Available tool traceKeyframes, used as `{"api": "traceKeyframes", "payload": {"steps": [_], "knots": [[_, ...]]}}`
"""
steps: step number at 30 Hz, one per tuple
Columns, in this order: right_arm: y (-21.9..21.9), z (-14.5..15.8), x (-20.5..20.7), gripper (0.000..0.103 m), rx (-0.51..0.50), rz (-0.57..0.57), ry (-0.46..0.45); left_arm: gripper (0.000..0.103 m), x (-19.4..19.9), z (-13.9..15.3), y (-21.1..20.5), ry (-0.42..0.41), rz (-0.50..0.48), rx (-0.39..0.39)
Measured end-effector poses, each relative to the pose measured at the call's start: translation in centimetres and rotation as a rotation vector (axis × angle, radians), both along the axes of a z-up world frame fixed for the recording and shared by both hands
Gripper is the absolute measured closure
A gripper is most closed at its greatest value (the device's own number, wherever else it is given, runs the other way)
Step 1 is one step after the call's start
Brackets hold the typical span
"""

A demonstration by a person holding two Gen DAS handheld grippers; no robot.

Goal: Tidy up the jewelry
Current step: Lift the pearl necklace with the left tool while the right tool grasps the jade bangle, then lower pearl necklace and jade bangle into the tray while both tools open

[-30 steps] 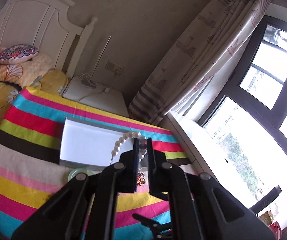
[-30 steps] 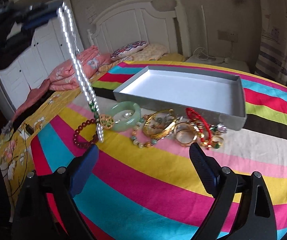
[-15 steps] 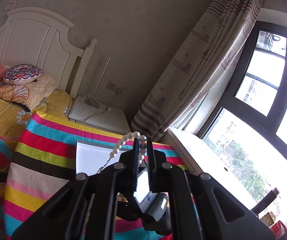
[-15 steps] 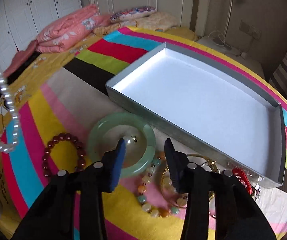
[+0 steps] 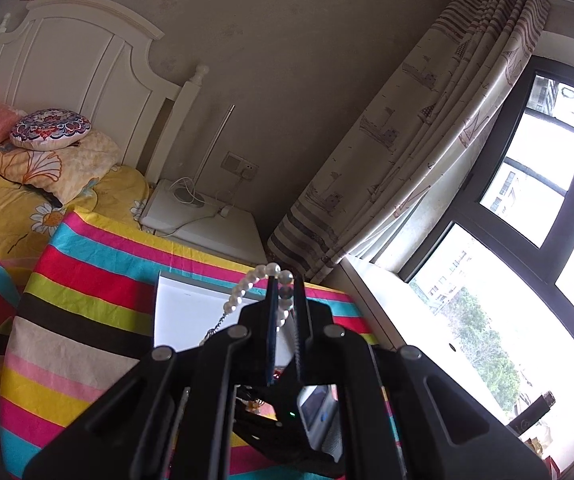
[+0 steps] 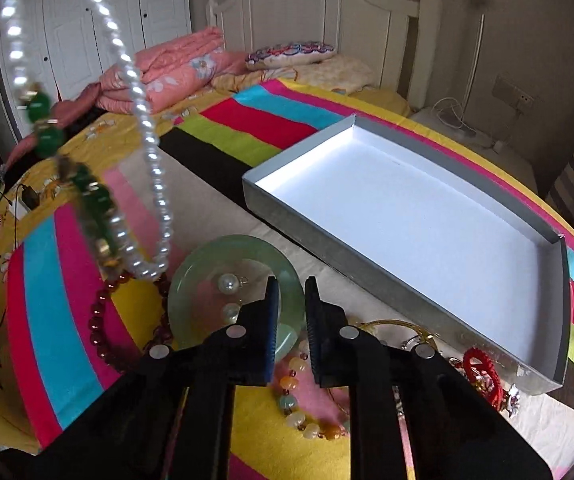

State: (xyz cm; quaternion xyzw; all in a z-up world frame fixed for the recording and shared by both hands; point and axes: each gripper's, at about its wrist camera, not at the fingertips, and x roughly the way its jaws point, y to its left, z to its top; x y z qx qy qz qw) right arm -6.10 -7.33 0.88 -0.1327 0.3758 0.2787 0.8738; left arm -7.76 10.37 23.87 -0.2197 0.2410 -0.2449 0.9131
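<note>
My left gripper (image 5: pixel 285 280) is shut on a pearl necklace (image 5: pixel 243 292), held up above the striped cloth. In the right wrist view that pearl necklace (image 6: pixel 151 152) dangles at the left with a string of green beads (image 6: pixel 43 120). My right gripper (image 6: pixel 290 284) is down at a pale green jade bangle (image 6: pixel 207 264). Its jaws are closing, and the bangle's right rim fills the narrow gap between the pads. Two pearl earrings (image 6: pixel 229 282) lie inside the bangle. The white-lined grey box (image 6: pixel 407 216) sits just behind, with nothing in it.
Around the bangle lie a dark red bead bracelet (image 6: pixel 99 320), a mixed-stone bracelet (image 6: pixel 295 408), gold bangles (image 6: pixel 391 326) and a red cord bracelet (image 6: pixel 483 368). All rest on a striped cloth (image 6: pixel 47 300) over a bed. A nightstand (image 5: pixel 207 224) and a curtain (image 5: pixel 407 140) stand beyond.
My right gripper moved in low over the jewelry, and its wide jaws narrowed onto the green bangle's rim. My left gripper rose a little with the pearl necklace still in it.
</note>
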Motion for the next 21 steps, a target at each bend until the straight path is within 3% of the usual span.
{"api": "traceKeyframes", "payload": {"steps": [10,15,21], "knots": [[-5.5,4.9,-0.1,0.088,0.054,-0.112,-0.111,0.096,5.3,1.7,-2.9,0.003,-0.01,0.043],[-8.9,5.8,2.9,0.088,0.078,-0.217,-0.097,0.096,9.4,1.5,-4.1,0.034,0.003,0.044],[-12.6,4.2,7.4,0.087,0.087,-0.346,-0.013,0.096,13.4,-1.7,-5.8,0.115,0.018,0.055]]}}
